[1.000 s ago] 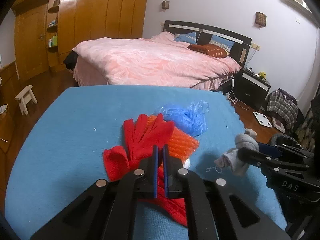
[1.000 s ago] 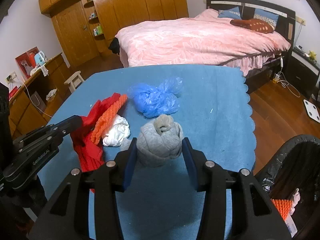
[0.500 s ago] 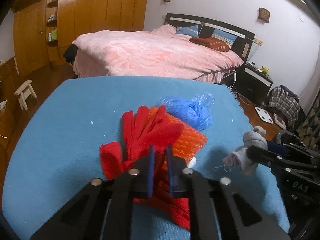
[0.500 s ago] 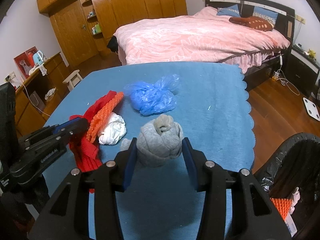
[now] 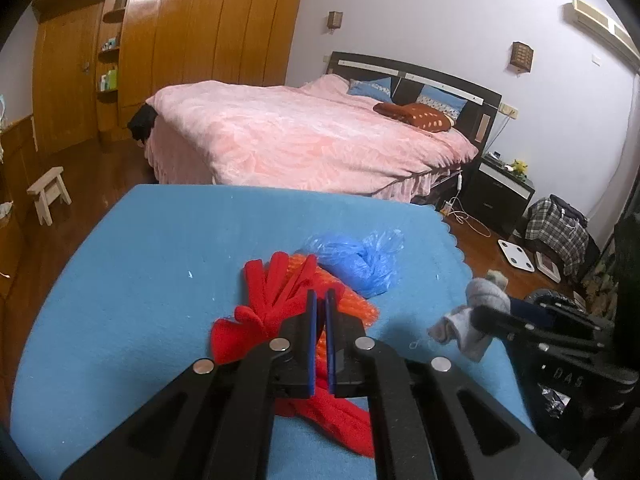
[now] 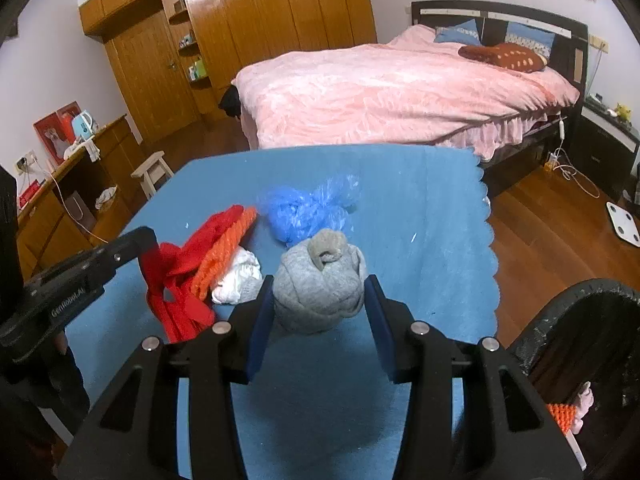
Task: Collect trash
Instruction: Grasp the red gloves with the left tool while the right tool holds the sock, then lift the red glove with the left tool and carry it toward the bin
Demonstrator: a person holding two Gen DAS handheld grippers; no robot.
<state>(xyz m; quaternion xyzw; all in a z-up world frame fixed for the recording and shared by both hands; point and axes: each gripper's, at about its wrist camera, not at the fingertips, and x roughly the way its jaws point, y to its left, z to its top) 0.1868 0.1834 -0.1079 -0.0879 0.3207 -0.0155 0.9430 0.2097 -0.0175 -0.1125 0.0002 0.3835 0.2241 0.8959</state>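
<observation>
Trash lies in a small heap on the blue counter (image 6: 432,200). The right gripper (image 6: 320,308) is closed partway around a rolled-up grey sock (image 6: 320,292), with both pads pressing its sides. The sock looks soft and light, so it will squash a bit but should not slip out. The left gripper (image 5: 320,300) is shut tight, and in the right view it seems to pinch the red glove (image 6: 180,276), lifting one end. The glove is floppy and will dangle, so a pinch near its middle is best. Under it sit an orange bumpy wrap (image 6: 224,252), a white wad (image 6: 240,272) and a blue plastic bag (image 6: 304,212). The black bin (image 6: 568,320) waits at the right.
</observation>
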